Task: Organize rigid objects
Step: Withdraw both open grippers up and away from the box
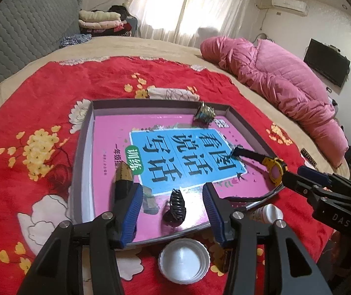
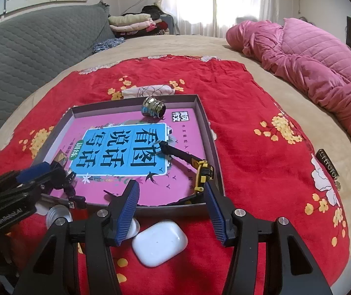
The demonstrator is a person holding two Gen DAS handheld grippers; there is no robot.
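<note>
A grey tray [image 1: 87, 132] lined with a pink and blue book lies on the red floral cloth; it also shows in the right wrist view [image 2: 200, 105]. In it lie a metal threaded fitting [image 1: 204, 112] [image 2: 153, 107], a yellow and black watch [image 1: 273, 166] [image 2: 203, 172], a gold and black block [image 1: 124, 179] and a black hair claw [image 1: 175, 205]. My left gripper [image 1: 173, 211] is open, with the hair claw between its fingers. My right gripper [image 2: 171, 210] is open and empty above a white earbud case [image 2: 159, 243] in front of the tray.
A white jar lid [image 1: 184, 260] and a white tube [image 1: 265, 212] lie in front of the tray. A red lighter [image 2: 78, 211] lies by the tray's near left corner. A rolled floral cloth [image 1: 173, 93] lies behind the tray. A pink quilt [image 2: 310, 66] is bunched at the right.
</note>
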